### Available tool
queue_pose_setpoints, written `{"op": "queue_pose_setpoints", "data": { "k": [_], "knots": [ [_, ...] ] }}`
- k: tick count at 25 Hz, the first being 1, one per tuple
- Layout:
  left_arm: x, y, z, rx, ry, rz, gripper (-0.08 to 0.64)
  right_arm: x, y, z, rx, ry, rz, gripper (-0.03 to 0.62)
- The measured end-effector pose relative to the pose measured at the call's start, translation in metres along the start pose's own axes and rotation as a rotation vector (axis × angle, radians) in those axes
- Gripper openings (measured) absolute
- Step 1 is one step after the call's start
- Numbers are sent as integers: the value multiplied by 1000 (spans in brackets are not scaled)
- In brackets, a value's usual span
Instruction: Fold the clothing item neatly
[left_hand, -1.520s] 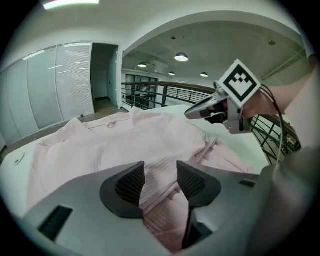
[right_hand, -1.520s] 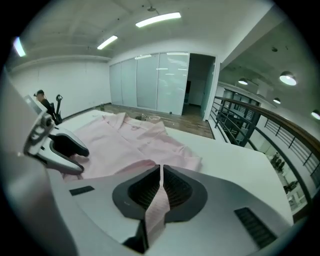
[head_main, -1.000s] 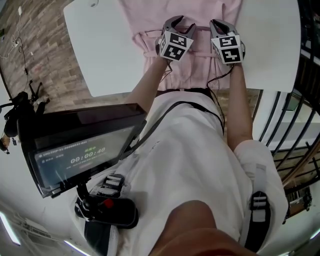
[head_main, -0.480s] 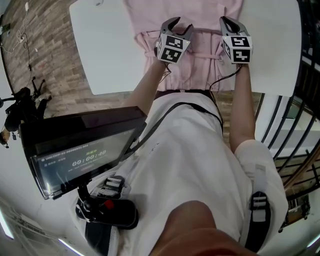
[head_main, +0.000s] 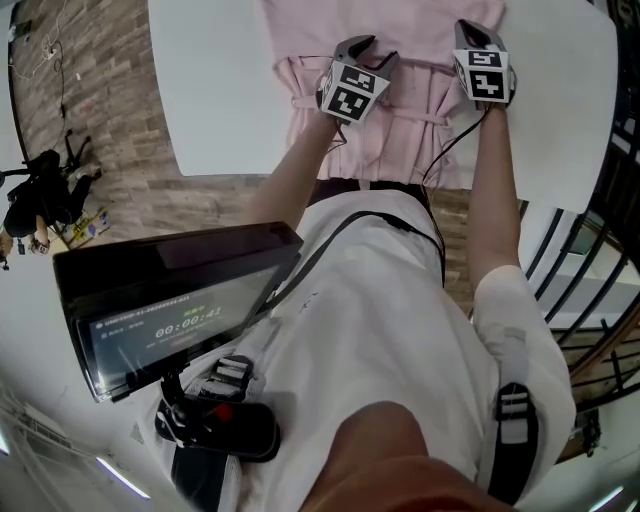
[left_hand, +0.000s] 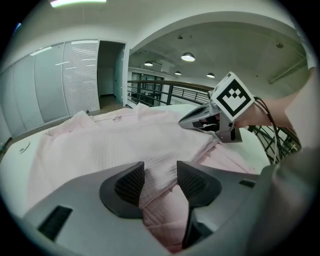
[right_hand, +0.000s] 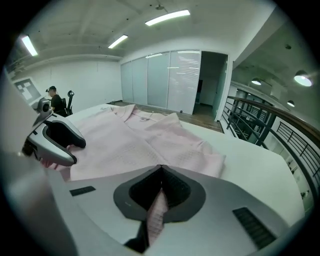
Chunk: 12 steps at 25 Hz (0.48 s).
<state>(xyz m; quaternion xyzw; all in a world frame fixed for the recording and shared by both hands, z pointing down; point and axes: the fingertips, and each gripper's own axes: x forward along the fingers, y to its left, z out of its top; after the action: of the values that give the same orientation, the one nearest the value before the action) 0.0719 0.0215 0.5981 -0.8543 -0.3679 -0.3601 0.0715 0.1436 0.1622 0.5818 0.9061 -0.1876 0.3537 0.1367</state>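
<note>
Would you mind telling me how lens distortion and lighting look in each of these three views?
Head view: fisheye bows the edges of the white table; the pink shirt is evenly lit and sharp. Left gripper view: dark rounded corners, and a ceiling lamp glares. Right gripper view: the strip light blows out white, and the railing curves.

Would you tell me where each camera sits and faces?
Head view: on the head, looking steeply down at pink shirt; torso, forearms, left gripper, right gripper.
Left gripper view: along its parted jaws, across the shirt.
Right gripper view: along jaws just closed on the shirt.
Shared: each gripper view shows the other gripper.
</note>
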Motion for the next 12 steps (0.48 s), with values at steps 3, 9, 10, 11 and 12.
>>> {"op": "queue_pose_setpoints", "data": {
  "k": [3,9,10,11,12],
  "knots": [
    [-3,7,5,-2,-15,21,202,3,2,4,12,-14,0,5],
    [-30,-2,12,27,-71,26,202,-24,33,-3,40,-58,154,5],
    [-35,-5,8,33,-62,20,201,-23,40,-12,33,-32,171,5],
    [-39,-8,2,34,-52,9,201,-19,45,-23,21,1,175,5],
    [-41,-13,-4,31,-42,-5,201,-13,46,-33,7,30,168,5]
  ]
}}
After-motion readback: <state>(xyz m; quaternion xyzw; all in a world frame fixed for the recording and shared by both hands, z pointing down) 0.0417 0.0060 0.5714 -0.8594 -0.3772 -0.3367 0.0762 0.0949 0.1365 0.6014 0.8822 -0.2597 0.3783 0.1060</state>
